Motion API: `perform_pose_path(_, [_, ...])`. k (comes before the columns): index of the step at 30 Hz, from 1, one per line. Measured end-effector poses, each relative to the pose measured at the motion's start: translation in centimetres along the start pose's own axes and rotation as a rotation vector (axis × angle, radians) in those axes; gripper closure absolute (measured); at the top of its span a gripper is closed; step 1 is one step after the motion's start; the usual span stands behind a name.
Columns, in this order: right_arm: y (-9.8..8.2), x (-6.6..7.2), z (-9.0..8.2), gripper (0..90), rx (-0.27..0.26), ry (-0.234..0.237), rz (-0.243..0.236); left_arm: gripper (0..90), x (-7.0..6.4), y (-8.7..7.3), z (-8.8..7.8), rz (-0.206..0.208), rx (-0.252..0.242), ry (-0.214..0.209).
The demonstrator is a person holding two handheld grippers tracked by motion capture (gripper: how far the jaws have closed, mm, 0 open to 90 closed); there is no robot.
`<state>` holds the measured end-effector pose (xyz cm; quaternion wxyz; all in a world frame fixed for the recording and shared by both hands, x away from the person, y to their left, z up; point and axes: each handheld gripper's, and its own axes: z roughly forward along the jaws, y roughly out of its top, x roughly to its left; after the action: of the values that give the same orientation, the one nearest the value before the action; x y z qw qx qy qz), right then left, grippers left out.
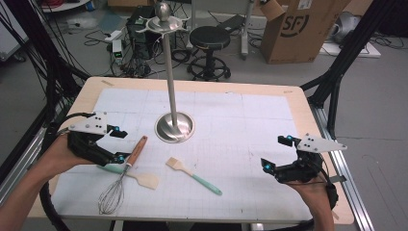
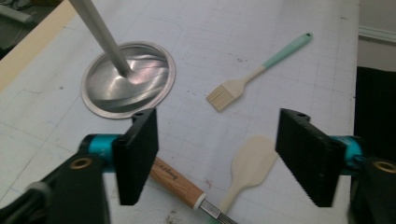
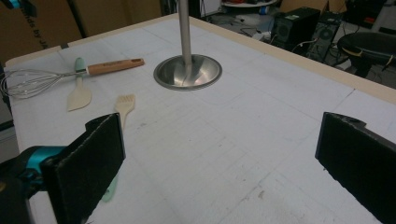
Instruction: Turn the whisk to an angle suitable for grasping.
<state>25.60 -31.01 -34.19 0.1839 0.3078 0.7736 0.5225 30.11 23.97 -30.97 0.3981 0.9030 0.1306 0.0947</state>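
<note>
While the left gripper [image 1: 121,144] hovers released over the whisk [image 1: 120,180] handle at the bench's [image 1: 202,84] near left, it's the grasp step. Next: lower, clench on the handle; right gripper [image 1: 276,153] idles released.

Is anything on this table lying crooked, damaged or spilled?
Nothing is spilled or visibly damaged. One oddity: the whisk lies across the spatula, its wooden handle crossing the spatula's green one. The brush lies apart, and the stand is upright.

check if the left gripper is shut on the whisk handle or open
Open. In the left gripper view the left gripper has its jaws apart above the whisk, one jaw over its wooden handle, neither pad pressing it.
</note>
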Motion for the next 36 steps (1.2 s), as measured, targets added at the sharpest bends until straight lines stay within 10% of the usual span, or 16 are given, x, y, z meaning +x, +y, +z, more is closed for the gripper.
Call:
perform_pose_path(15, [0.1,0.0,0.0,0.0,-0.002,0.001,-0.006,87.3,0.4,0.1,2.8,0.027,0.12,-0.099])
perform_pose_path(36, [-0.1,0.0,-0.1,0.0,0.0,0.004,0.001,89.8,-0.6,-2.2,7.3,0.085,0.378,-0.18])
